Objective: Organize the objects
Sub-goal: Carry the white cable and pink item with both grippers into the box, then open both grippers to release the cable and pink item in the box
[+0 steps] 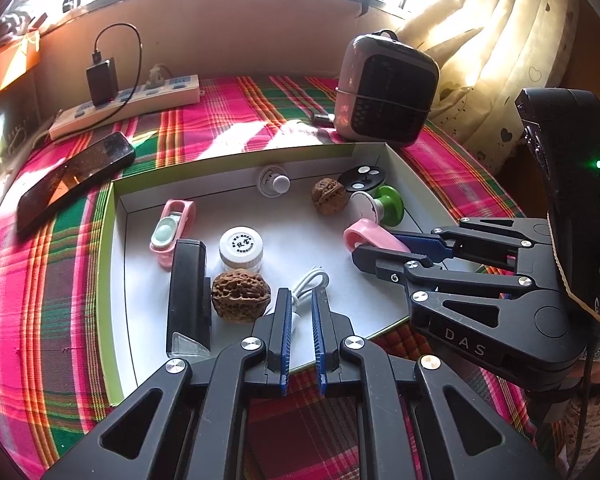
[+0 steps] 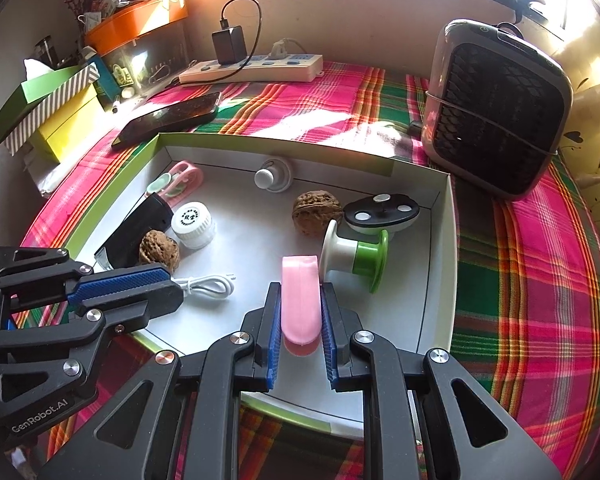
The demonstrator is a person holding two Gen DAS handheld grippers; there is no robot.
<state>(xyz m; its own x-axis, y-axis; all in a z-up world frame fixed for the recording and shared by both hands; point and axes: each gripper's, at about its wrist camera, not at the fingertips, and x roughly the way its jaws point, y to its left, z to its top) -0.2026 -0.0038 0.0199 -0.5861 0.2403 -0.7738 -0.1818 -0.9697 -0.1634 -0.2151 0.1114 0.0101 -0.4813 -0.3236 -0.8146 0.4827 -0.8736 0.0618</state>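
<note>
A shallow white box (image 1: 236, 158) with a green rim lies on a plaid cloth and holds small items. My right gripper (image 2: 301, 288) is shut on a pink loop-shaped piece (image 2: 300, 304) just above the box floor. From the left wrist view the same pink piece (image 1: 362, 232) sticks out of the right gripper (image 1: 374, 245). My left gripper (image 1: 301, 296) is shut on one end of a coiled white cable (image 1: 312, 278); the rest of the cable (image 2: 208, 286) lies on the box floor beyond the left gripper (image 2: 172, 286). Two walnuts (image 1: 240, 296) (image 1: 328, 196) and a white-lidded jar (image 1: 242, 250) also lie inside.
Also in the box are a black case (image 1: 188, 292), a pink clipper (image 1: 172, 228), a green-and-white spool (image 2: 356, 256), a black oval disc (image 2: 382, 210) and a white knob (image 2: 270, 178). Behind it are a phone (image 1: 72, 180), a power strip (image 1: 128, 104) and a small heater (image 2: 496, 112). Stacked boxes (image 2: 48, 116) stand far left.
</note>
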